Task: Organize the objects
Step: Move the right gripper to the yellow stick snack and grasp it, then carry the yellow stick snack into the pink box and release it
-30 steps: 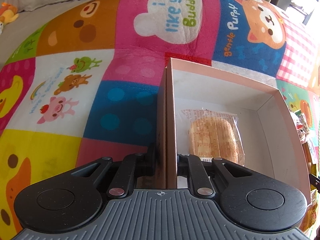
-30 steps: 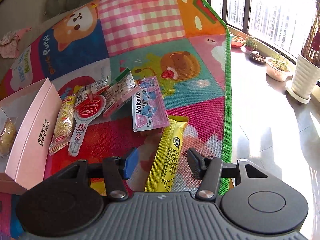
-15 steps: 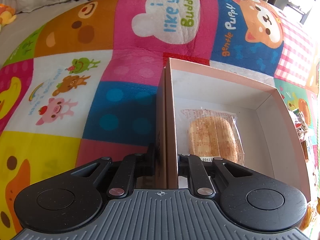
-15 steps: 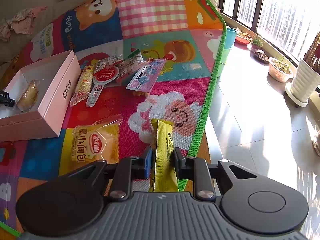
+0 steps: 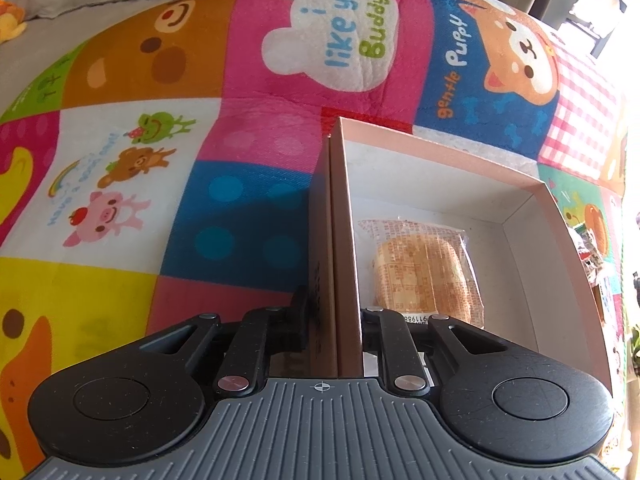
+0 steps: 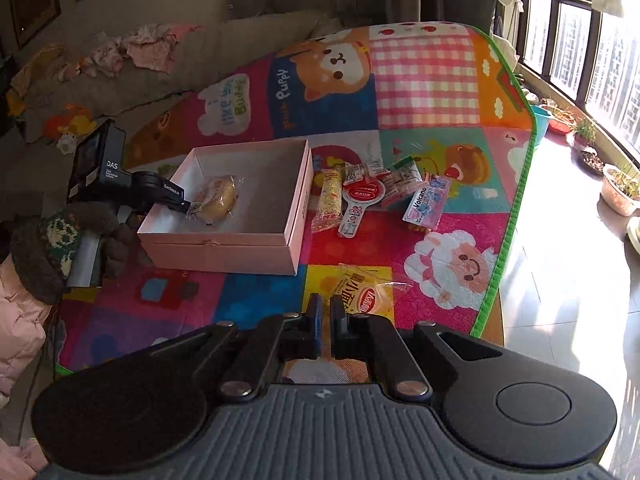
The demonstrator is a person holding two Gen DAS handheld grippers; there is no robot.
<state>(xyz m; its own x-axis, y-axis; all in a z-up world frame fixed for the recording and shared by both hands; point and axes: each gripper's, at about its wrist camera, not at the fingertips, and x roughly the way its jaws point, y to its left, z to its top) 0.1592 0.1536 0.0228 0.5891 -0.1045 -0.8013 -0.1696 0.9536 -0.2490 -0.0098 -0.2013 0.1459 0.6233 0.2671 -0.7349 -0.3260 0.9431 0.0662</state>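
Patchwork play mat (image 6: 424,80) carries the pink box (image 6: 224,246); left gripper (image 5: 334,320) pinches its side wall, wrapped bun (image 5: 424,276) inside. Loose snack packets (image 6: 360,196) lie just beside the box. Right gripper (image 6: 325,320) hovers nearly closed; whether it grips anything, I cannot tell

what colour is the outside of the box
Pale pink outside, white inside; the right wrist view shows it best.
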